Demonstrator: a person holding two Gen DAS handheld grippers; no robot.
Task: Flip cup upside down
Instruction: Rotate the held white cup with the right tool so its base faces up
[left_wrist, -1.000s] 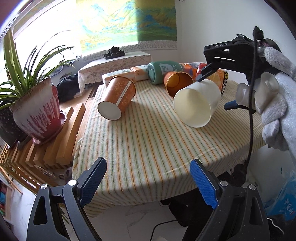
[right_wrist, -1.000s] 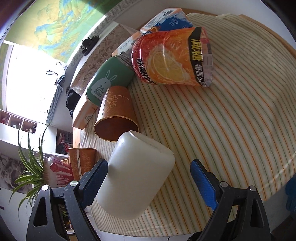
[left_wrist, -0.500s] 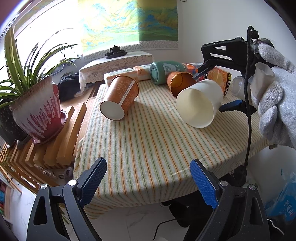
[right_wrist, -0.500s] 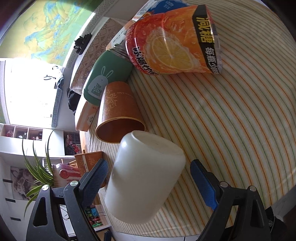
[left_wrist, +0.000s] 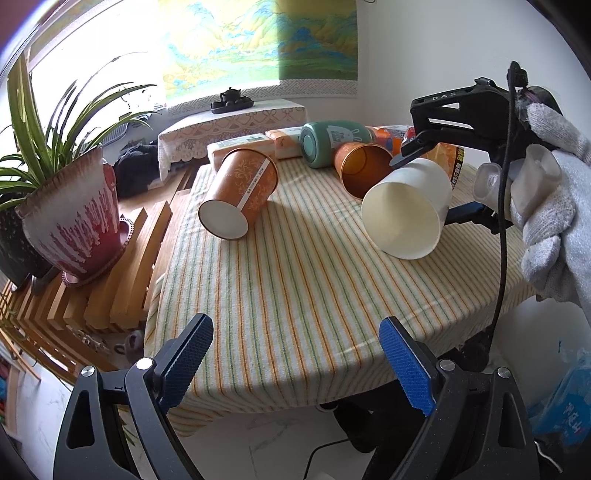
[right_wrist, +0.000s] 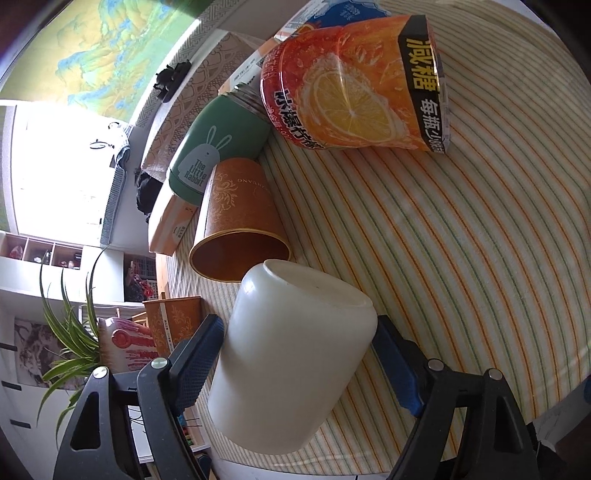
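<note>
A white plastic cup is tilted above the striped table, its mouth facing me and downward in the left wrist view. My right gripper is shut on the white cup, both blue pads pressing its sides, its flat base pointing away. The right gripper also shows in the left wrist view, held by a gloved hand. My left gripper is open and empty over the table's near edge.
On the striped tablecloth lie an orange paper cup, a second orange cup, a green bottle, an orange drink tub and cartons. A potted plant stands left on a wooden rack.
My right gripper closed onto the white cup's sides and turned it, tipping its mouth further downward. The left gripper stayed open and almost still.
</note>
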